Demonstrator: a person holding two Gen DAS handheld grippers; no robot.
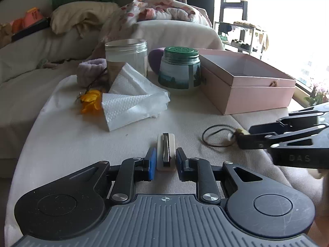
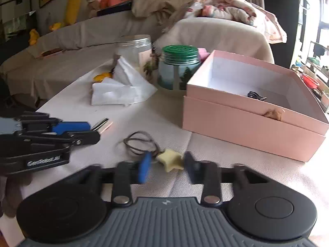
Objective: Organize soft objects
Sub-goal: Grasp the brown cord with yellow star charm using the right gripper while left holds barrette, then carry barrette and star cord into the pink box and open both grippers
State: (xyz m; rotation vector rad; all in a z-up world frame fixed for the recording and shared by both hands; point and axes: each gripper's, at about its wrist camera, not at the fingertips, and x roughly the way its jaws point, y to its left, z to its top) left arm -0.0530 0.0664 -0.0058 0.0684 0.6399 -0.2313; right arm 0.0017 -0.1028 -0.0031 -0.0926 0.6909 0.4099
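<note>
Barely begun — 1 dark cord [image 2: 256, 96] in pink box [image 2: 255, 123]; left gripper [image 1: 165, 160] clamping hair clip [image 1: 166, 153], right gripper [image 2: 167, 165] narrowed around, not pressing, star hair tie [image 2: 170, 159] — tissues [image 1: 131, 96] left.

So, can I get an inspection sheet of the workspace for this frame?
Surface: cream cloth, wrinkled, over a low table.
Job's things: white hair clip; brown hair tie with star charm; open pink box.
Clutter: paper towels, yellow flower, clear jar, green-lidded jar, purple cloth.
Grippers: left gripper shut on the hair clip; right gripper brackets the star charm, contact unclear.
Cables: a black cord lies inside the pink box.
Surroundings: sofa with floral blanket; shelf by a bright window.
</note>
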